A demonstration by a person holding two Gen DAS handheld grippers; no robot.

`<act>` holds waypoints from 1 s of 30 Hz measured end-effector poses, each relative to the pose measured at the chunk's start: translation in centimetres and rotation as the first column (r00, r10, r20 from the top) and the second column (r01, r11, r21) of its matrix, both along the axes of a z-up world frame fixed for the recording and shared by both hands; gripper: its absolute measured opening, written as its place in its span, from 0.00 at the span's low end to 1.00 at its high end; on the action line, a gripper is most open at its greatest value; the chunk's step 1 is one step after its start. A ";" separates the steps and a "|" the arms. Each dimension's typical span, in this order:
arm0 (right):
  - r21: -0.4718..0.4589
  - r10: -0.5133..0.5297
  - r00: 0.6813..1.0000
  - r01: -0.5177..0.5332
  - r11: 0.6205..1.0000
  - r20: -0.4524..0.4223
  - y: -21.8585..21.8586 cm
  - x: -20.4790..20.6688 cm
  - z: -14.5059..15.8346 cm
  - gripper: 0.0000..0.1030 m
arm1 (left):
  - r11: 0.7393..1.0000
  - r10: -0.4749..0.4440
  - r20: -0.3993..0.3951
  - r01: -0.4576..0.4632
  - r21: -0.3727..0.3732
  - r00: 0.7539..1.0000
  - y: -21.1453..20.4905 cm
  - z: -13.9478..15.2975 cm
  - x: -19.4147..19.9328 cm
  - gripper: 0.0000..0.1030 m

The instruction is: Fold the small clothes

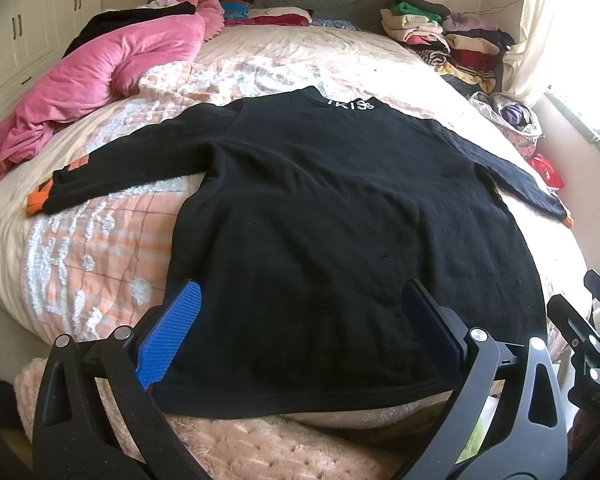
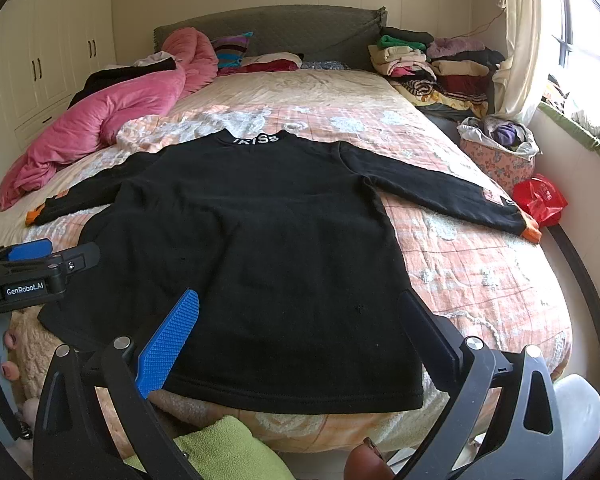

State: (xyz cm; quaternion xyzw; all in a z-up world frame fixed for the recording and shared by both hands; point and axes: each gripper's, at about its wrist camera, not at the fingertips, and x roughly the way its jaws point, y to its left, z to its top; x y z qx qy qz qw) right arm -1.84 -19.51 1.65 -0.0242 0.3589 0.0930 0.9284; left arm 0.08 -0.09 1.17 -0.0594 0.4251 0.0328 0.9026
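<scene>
A black long-sleeved top point(image 1: 340, 208) with orange cuffs and white collar lettering lies flat on the bed, back up, both sleeves spread out; it also shows in the right wrist view point(image 2: 252, 240). My left gripper point(image 1: 300, 332) is open above the hem near the bottom left corner, holding nothing. My right gripper point(image 2: 300, 336) is open above the hem toward the bottom right corner, holding nothing. The left gripper also shows at the left edge of the right wrist view point(image 2: 40, 264).
The bed point(image 2: 480, 280) has a peach checked quilt. A pink duvet point(image 1: 100, 76) lies at the far left. Stacks of folded clothes point(image 1: 440, 36) sit at the far right by the headboard. A basket of clothes point(image 2: 500, 148) and a red bag point(image 2: 540, 200) are beside the bed at right.
</scene>
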 end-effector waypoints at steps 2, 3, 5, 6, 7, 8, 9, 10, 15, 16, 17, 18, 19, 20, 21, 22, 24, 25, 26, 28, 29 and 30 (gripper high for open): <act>0.000 -0.001 1.000 0.001 1.000 0.001 0.0 0.0 0.0 0.96 | 1.000 0.001 0.000 -0.001 0.002 1.000 0.0 -0.1 -0.1 0.91; 0.000 0.000 1.000 0.000 1.000 0.001 0.0 0.0 0.0 0.96 | 1.000 0.000 0.000 0.000 0.001 1.000 0.0 -0.2 -0.1 0.91; -0.001 0.001 1.000 -0.001 1.000 0.001 0.0 -0.1 0.0 0.96 | 1.000 0.000 0.000 0.000 0.002 1.000 0.0 -0.1 -0.1 0.91; 0.001 0.002 1.000 -0.002 1.000 0.001 0.0 -0.1 0.0 0.96 | 1.000 -0.001 0.000 0.001 0.001 1.000 0.0 -0.2 -0.1 0.91; 0.000 0.003 1.000 -0.003 1.000 0.000 0.1 -0.1 0.0 0.96 | 1.000 0.000 0.001 0.000 0.001 1.000 0.0 -0.1 -0.1 0.91; -0.002 0.002 1.000 -0.002 1.000 0.001 0.0 -0.1 0.0 0.96 | 1.000 0.000 0.001 0.000 0.002 1.000 0.0 -0.2 -0.1 0.91; 0.000 0.003 1.000 -0.003 1.000 0.000 0.0 -0.1 0.0 0.96 | 1.000 -0.001 0.001 0.001 0.001 1.000 0.0 -0.2 -0.1 0.91; 0.001 0.003 1.000 -0.003 1.000 0.000 0.0 -0.1 0.0 0.96 | 1.000 -0.001 0.001 0.001 0.002 1.000 0.0 -0.1 -0.1 0.91; 0.000 0.003 1.000 -0.003 1.000 0.000 0.1 -0.1 0.0 0.96 | 1.000 -0.001 0.002 0.001 0.002 1.000 0.0 -0.2 -0.1 0.91; 0.000 0.003 1.000 -0.003 1.000 0.000 0.1 -0.1 0.0 0.96 | 1.000 0.000 0.002 0.000 0.003 1.000 0.0 -0.1 -0.1 0.91; 0.000 0.002 1.000 -0.002 1.000 0.001 0.1 -0.1 0.0 0.96 | 1.000 0.000 0.002 0.000 0.003 1.000 0.0 -0.1 -0.1 0.91; 0.001 0.003 1.000 -0.003 1.000 0.000 0.1 -0.1 0.0 0.96 | 1.000 -0.001 0.003 0.001 0.003 1.000 0.0 0.0 -0.1 0.91; 0.001 0.003 1.000 -0.003 1.000 0.000 0.1 -0.1 0.0 0.96 | 1.000 -0.001 0.003 0.001 0.003 1.000 0.0 -0.1 -0.1 0.91; 0.000 0.002 1.000 -0.002 1.000 0.000 0.1 -0.1 0.0 0.96 | 1.000 -0.001 0.003 0.001 0.003 1.000 0.0 -0.2 -0.1 0.91; 0.001 0.002 1.000 -0.002 1.000 0.000 0.1 -0.1 0.0 0.96 | 1.000 -0.001 0.003 0.001 0.005 1.000 -0.1 0.0 -0.1 0.91; 0.002 0.004 1.000 -0.004 1.000 0.000 0.0 -0.1 0.0 0.96 | 1.000 -0.001 0.003 0.001 0.004 1.000 0.0 -0.1 -0.1 0.91; 0.004 0.005 1.000 -0.005 1.000 0.000 0.3 0.0 0.0 0.96 | 1.000 0.000 0.003 0.000 0.001 1.000 0.0 -0.2 -0.1 0.91; 0.005 0.006 1.000 -0.006 1.000 -0.001 0.3 0.0 0.0 0.96 | 1.000 0.002 0.002 -0.002 -0.001 1.000 -0.1 -0.1 -0.3 0.91; 0.006 0.007 1.000 -0.007 1.000 -0.002 0.4 0.0 0.0 0.96 | 1.000 0.003 0.002 -0.003 0.001 1.000 0.1 0.0 -0.2 0.91; 0.009 0.010 1.000 -0.010 1.000 -0.003 0.8 0.3 -0.2 0.96 | 1.000 0.009 0.000 -0.009 0.002 1.000 0.2 0.1 0.0 0.91; 0.012 0.012 1.000 -0.012 1.000 -0.004 0.9 0.4 -0.2 0.96 | 1.000 0.009 -0.001 -0.009 0.003 1.000 0.2 0.0 0.1 0.91; 0.013 0.014 1.000 -0.014 1.000 -0.004 1.0 0.5 -0.2 0.96 | 1.000 0.013 -0.002 -0.013 0.004 1.000 0.3 0.0 0.3 0.91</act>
